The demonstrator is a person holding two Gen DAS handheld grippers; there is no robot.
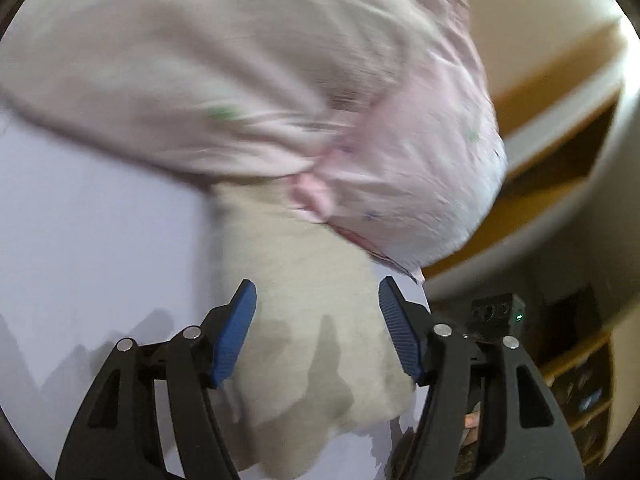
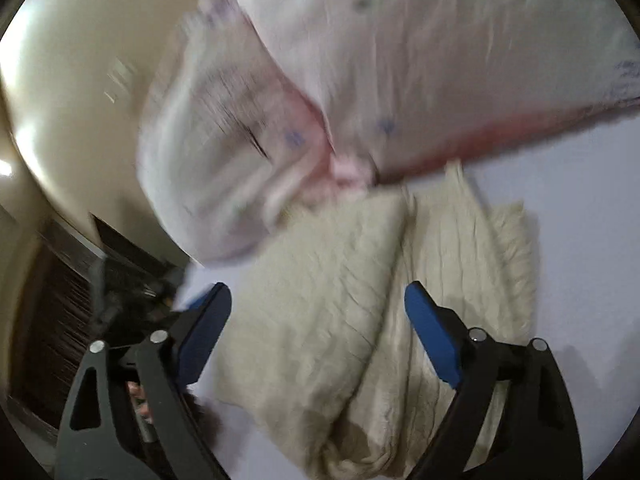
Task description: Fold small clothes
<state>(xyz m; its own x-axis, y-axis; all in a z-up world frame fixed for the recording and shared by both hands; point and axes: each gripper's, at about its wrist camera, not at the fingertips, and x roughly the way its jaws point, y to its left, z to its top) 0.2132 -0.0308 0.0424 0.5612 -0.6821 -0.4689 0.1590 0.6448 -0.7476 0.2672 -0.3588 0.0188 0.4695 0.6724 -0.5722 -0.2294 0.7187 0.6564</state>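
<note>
Pale lavender surface (image 2: 580,184) spreads under both my tongs, with wooden shelving (image 1: 560,168) blurred off to the side. My left tongs (image 1: 318,332) and right tongs (image 2: 318,336) both gape wide and hold nothing. Beneath them lies a cream garment (image 2: 320,300), already folded over on itself, so I judge that piece done or nearly so. Beyond it, touching its far edge, a pink printed garment (image 1: 260,72) sits bunched and blurred, still unfolded. I see no basket or bin for finished pieces.
</note>
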